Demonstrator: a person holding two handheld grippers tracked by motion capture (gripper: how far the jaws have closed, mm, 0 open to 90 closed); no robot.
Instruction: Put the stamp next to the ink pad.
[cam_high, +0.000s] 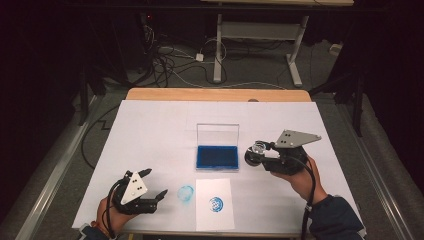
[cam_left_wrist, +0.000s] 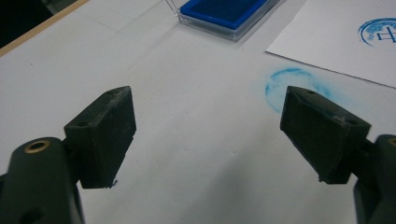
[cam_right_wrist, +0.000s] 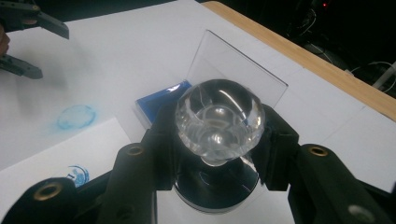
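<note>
A stamp with a clear faceted knob (cam_right_wrist: 218, 119) and a dark round base (cam_high: 251, 157) sits between the jaws of my right gripper (cam_high: 256, 153), which is shut on it just right of the ink pad. The blue ink pad (cam_high: 217, 156) lies in a clear case with its lid (cam_high: 217, 134) standing upright. A white paper sheet (cam_high: 215, 204) near the front edge carries a round blue print (cam_high: 216, 203). My left gripper (cam_high: 155, 184) rests open at the front left, nothing between its fingers (cam_left_wrist: 105, 135). A faint blue ring smudge (cam_high: 185, 193) marks the table cover between it and the sheet.
White paper covers the wooden table (cam_high: 217, 94). Beyond its far edge are cables (cam_high: 170, 60) on the floor and the legs of another desk (cam_high: 260, 30). Dark floor rails run along both sides.
</note>
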